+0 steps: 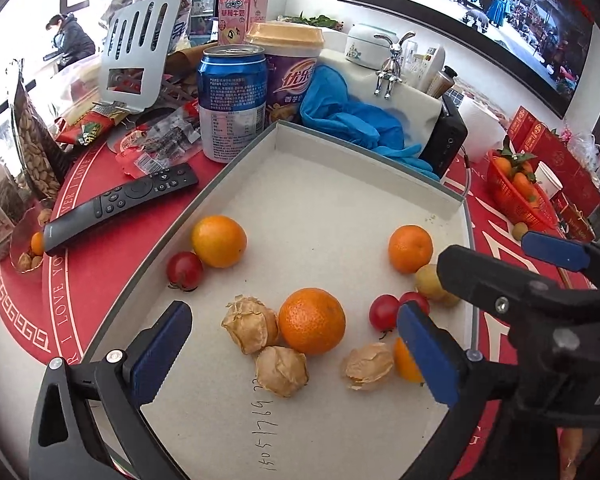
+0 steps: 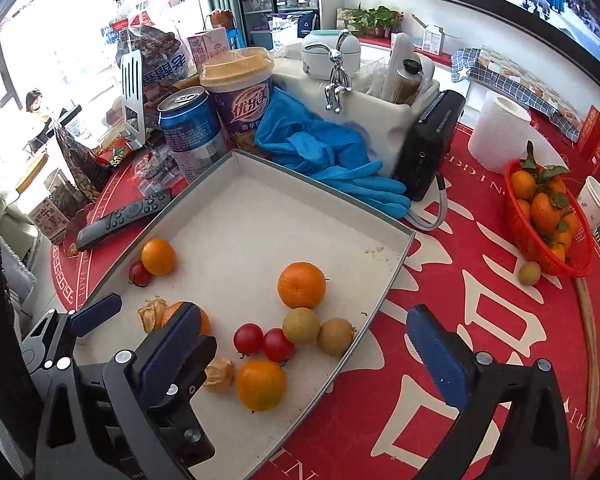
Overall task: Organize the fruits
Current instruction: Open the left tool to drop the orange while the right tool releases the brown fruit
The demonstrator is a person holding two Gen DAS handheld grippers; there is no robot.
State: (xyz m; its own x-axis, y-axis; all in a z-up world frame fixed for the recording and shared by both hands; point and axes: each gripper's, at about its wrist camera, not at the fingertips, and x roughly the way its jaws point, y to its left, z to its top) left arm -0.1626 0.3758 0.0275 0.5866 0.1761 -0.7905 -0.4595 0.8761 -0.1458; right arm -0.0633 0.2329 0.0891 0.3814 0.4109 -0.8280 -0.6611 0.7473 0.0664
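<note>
A shallow grey cardboard tray (image 1: 320, 184) (image 2: 260, 208) holds several oranges (image 1: 219, 241) (image 2: 301, 285), cherry tomatoes (image 1: 185, 271) (image 2: 248, 338), papery husked physalis (image 1: 282, 370) (image 2: 220, 374) and brown longans (image 1: 430, 282) (image 2: 335, 336). My left gripper (image 1: 293, 312) hangs open over the tray's near part, its pads wide apart on either side of an orange (image 1: 312, 320) without touching it. My right gripper (image 2: 302, 312) is also open. It straddles the tray's right rim close beside the left gripper, and nothing is in its grip.
A red basket (image 2: 580, 256) of leafy tangerines stands at the right, with a loose longan (image 2: 529, 273) beside it. A remote (image 1: 120, 204), a blue can (image 1: 233, 104), a cup, blue gloves (image 2: 324, 148) and a black radio (image 2: 428, 148) crowd the tray's far edges.
</note>
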